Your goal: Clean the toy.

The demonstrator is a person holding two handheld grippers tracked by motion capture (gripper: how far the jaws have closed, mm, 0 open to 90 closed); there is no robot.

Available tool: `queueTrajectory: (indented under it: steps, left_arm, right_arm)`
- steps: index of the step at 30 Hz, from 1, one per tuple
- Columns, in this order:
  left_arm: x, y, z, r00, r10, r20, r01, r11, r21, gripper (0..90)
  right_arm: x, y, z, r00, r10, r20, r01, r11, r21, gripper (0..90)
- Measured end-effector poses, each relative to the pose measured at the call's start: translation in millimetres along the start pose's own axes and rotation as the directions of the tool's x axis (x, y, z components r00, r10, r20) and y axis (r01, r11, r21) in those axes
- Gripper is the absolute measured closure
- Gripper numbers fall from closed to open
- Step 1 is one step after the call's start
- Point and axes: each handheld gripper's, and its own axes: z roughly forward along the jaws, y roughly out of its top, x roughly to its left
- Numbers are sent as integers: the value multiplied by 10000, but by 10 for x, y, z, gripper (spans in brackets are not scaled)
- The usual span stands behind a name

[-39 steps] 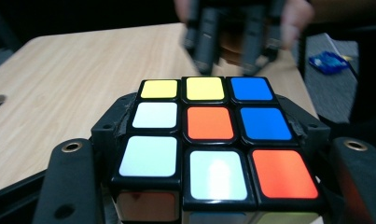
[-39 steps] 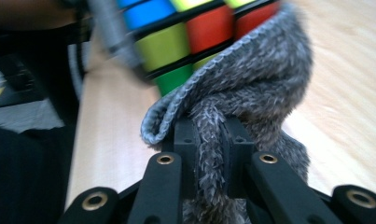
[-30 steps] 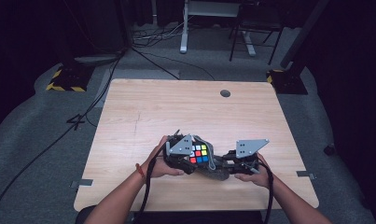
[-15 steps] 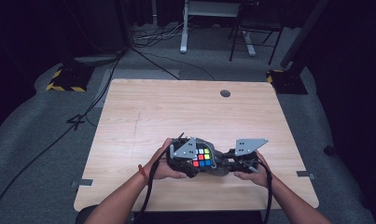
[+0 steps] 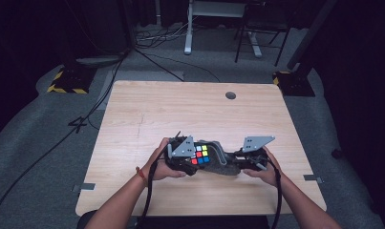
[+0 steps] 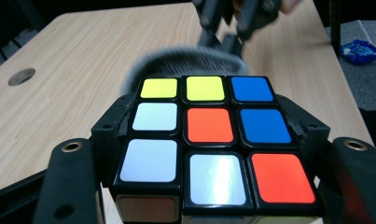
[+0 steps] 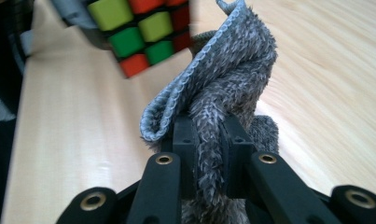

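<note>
1. Left tongs [image 5: 192, 160] pinch the puzzle cube [image 6: 209, 140] by two sides, above the worktop [image 5: 147, 109] – steady for wiping.
2. Right tongs [image 7: 208, 135] squeeze the grey cloth [image 7: 223, 79] – its fold is beside the cube.

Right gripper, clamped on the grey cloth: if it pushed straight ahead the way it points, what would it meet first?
Probably the puzzle cube held in the left gripper; the right gripper points the cloth at it, though depth is unclear.
</note>
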Motion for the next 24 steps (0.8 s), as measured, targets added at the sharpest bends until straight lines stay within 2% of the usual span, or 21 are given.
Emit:
queueTrajectory:
  steps: [3, 5, 7, 9, 13, 15, 19, 22, 24]
  left_arm:
    - [35, -54, 5, 9998, -188, 3, 188, 9998, 95, 335]
    - [40, -88, 19, 9995, -300, 37, 299, 9994, 158, 335]
    - [55, -135, 47, 9997, -240, -7, 240, 9987, 448, 335]
    - [82, -191, 62, 9989, -471, 7, 470, 9977, 492, 335]
    - [139, -317, 59, 9959, -899, 140, 889, 9944, 578, 335]
    - [150, -361, 51, 9951, -982, 113, 974, 9935, 597, 335]
    - [173, -450, 42, 9937, -1114, 77, 1104, 9901, 862, 335]
    - [183, -501, 34, 9924, -1229, 17, 1221, 9875, 993, 334]
    - [180, -526, 40, 9908, -1349, 119, 1329, 9854, 1062, 334]
  right_arm:
    - [-197, -84, -84, 9978, 483, 449, -479, 9988, -103, 798]
    - [-281, -132, -136, 9951, 658, 742, -654, 9978, -81, 798]
    - [-362, -181, -196, 9904, 790, 1135, -797, 9968, 18, 798]
    - [-452, -239, -247, 9852, 1148, 1272, -1141, 9934, -128, 797]
    - [-557, -321, -274, 9793, 1313, 1543, -1334, 9911, 32, 795]
    - [-594, -348, -291, 9772, 1380, 1611, -1409, 9900, 63, 794]
    - [-681, -416, -346, 9680, 1591, 1943, -1669, 9857, 242, 793]
    - [-704, -459, -387, 9638, 1565, 2158, -1713, 9839, 516, 792]
    - [-723, -475, -400, 9607, 1563, 2295, -1748, 9826, 627, 789]
